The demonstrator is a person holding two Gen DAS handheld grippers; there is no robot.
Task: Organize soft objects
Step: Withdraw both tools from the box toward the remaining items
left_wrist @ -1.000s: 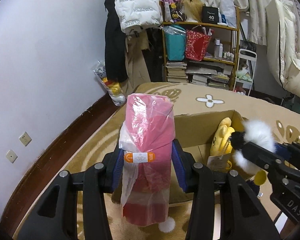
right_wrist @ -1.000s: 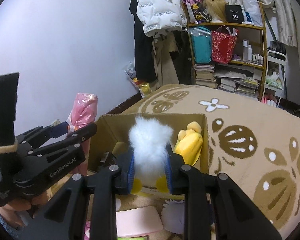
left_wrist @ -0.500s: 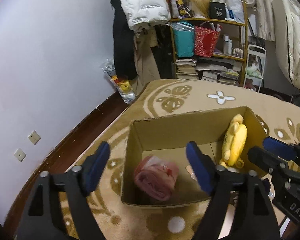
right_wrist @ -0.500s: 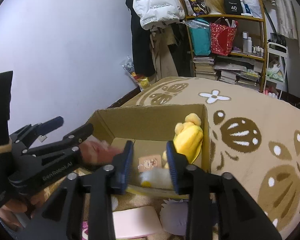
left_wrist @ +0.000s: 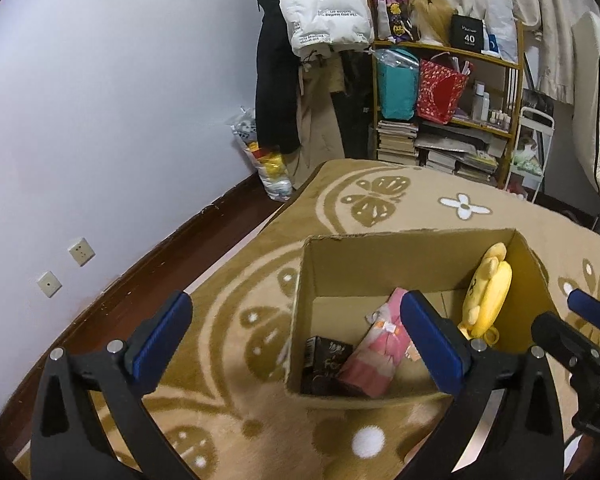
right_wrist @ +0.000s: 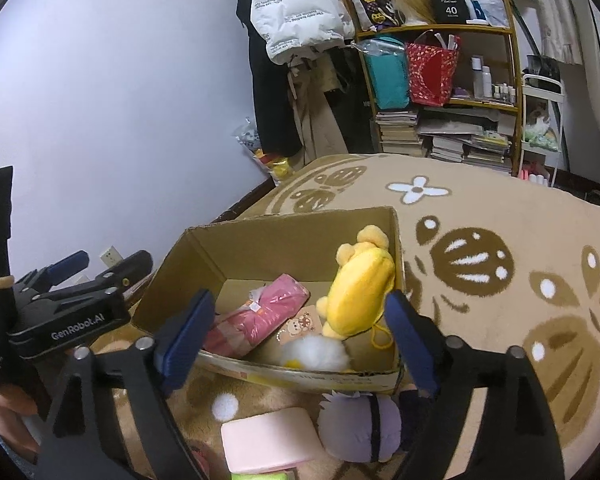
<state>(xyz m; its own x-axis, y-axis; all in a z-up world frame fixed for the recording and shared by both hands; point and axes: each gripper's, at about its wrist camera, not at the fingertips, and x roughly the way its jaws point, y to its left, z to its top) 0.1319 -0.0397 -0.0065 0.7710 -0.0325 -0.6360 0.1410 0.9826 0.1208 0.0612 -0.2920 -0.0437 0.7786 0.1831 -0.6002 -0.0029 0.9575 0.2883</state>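
While boxed, roll (left_wrist: 374, 350) lies beyond (opening) claw (left_wrist: 300, 334).

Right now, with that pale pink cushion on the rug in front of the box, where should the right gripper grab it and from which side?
Best guess: take the pale pink cushion across its narrow width, coming down from above. It lies flat on the rug, broad face up, so only its edges give the pads purchase. The purple plush crowds its right end, so grip nearer the middle. The right gripper, jaws opening and empty, is just above it.

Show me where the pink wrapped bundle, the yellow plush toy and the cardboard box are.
pink wrapped bundle (right_wrist: 260, 314), right wrist view, middle of its wrapper
yellow plush toy (right_wrist: 360, 292), right wrist view, its body
cardboard box (left_wrist: 380, 264), left wrist view, inner far wall
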